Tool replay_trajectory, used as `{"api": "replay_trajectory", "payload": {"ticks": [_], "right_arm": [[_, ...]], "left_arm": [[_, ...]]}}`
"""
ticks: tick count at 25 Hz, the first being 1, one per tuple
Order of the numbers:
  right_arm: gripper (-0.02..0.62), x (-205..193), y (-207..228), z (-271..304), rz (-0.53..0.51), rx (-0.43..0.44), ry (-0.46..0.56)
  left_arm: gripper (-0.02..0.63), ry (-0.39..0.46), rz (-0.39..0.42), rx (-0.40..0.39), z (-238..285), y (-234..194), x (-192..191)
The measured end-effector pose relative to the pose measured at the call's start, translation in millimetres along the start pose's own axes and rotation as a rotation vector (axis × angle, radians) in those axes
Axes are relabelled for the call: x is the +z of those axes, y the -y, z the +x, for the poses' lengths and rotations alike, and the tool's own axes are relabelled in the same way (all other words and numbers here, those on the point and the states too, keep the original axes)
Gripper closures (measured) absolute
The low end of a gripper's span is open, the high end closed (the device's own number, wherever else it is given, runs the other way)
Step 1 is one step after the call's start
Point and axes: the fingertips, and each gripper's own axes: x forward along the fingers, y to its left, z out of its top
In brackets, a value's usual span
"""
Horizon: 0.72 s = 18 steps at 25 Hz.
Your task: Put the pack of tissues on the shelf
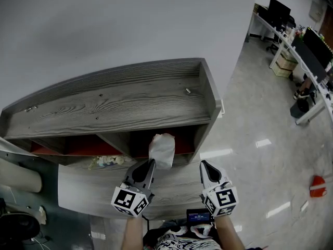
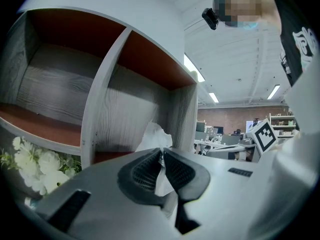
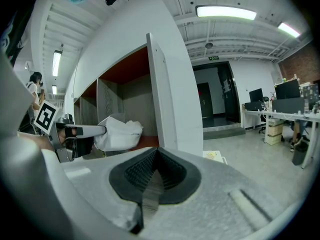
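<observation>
Office, open-plan from what I see: desks with monitors along the right edge of a glossy floor, ceiling strip lights, a double doorway, and a grey wood shelf against a plain white wall.

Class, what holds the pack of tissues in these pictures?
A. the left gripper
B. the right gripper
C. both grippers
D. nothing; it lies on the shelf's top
A: the left gripper has its jaws closed on the pack of tissues; the right gripper is shut and empty.
</observation>
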Motion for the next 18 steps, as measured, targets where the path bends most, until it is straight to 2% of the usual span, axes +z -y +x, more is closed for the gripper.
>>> {"api": "replay_trajectory", "payload": {"ticks": [18], "right_arm": [[0.591, -1, 16, 11, 0.007, -0.002, -0.012]], "left_arm": [[0.595, 0.008, -0.030, 0.065, 19, -13, -5]]}}
